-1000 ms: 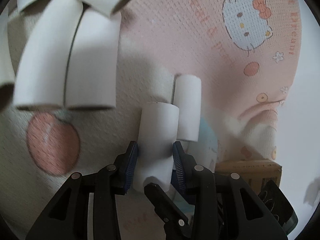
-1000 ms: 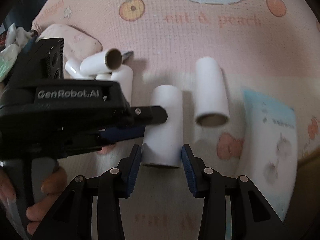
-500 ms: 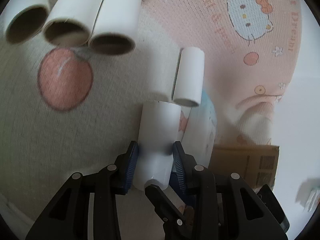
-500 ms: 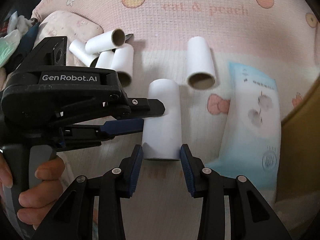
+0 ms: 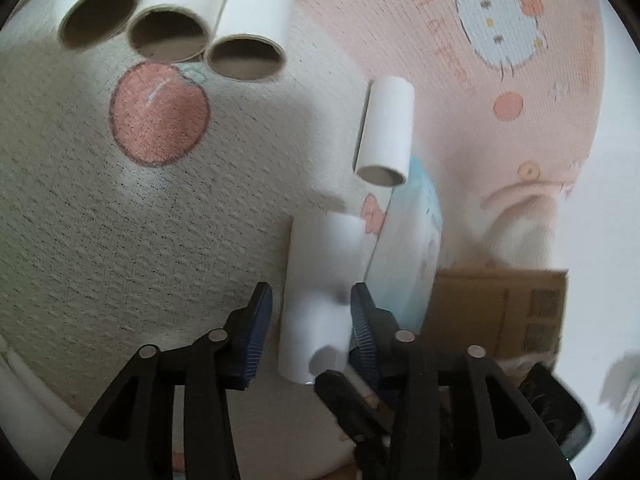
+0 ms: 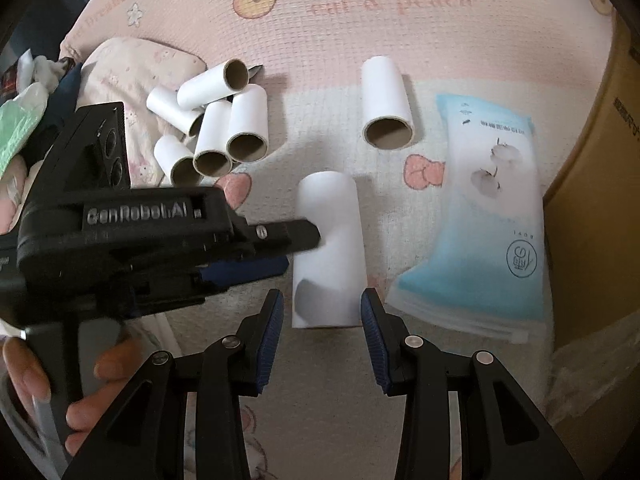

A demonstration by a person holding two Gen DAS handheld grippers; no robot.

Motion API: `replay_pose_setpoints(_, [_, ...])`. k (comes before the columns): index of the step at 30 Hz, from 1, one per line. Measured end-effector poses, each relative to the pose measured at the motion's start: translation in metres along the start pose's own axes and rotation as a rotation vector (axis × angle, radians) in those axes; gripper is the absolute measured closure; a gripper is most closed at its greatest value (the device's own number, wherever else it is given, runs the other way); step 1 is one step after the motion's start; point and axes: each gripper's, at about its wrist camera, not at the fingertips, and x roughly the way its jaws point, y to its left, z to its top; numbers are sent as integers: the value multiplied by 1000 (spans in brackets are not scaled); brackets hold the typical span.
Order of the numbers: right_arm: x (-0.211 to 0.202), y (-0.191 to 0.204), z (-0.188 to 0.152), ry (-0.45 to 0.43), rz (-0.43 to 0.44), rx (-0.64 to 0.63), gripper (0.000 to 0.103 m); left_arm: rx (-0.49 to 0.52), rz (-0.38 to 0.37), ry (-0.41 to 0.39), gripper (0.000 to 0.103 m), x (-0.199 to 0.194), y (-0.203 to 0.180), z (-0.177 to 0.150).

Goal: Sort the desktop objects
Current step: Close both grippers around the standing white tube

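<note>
A white cardboard tube (image 6: pixel 329 248) lies on the pink cartoon mat, also in the left wrist view (image 5: pixel 320 300). My left gripper (image 5: pixel 311 322) straddles it with a small gap at each pad, jaws open. My right gripper (image 6: pixel 322 320) is open with its pads either side of the tube's near end, not touching. The left gripper (image 6: pixel 264 252) reaches in from the left in the right wrist view. A second tube (image 6: pixel 386 104) lies alone further back. A pile of several tubes (image 6: pixel 224 128) lies at the left, also in the left wrist view (image 5: pixel 172 12).
A blue and white plastic pouch (image 6: pixel 484 216) lies right of the tubes. A cardboard box (image 6: pixel 592 152) stands at the right edge. A pink pillow (image 6: pixel 132 68) and crumpled bags (image 6: pixel 24 112) lie at the far left.
My left gripper has opened and let go of the tube, which now rests on the mat. Both grippers have drawn back from the tube pile.
</note>
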Motion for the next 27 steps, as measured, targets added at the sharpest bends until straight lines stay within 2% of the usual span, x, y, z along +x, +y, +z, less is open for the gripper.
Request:
replay_pose_setpoints(2, [3,0,1,7,-8,4,67,-12,-33,-3,51,-1,1,2])
replay_pose_setpoints(8, [15,-6,4,44,11,46,66,-5,-34,18,51,8,-2,5])
replay_pose_setpoints(13, [19,-14,6,39,60,86,65,17,-11,36,51,18,-3,5])
replay_pose_setpoints(20, [25,-15,11,58,71,91,62,67,4,14,54,16,-7,0])
replay_pose_setpoints(23, [26,-15,15,77,71,83,61,112,2,0,54,8,-15,-1])
replay_pose_setpoints(27, [16,-12,20,59,74,54,60,181,-9,-20,54,-5,-27,-7])
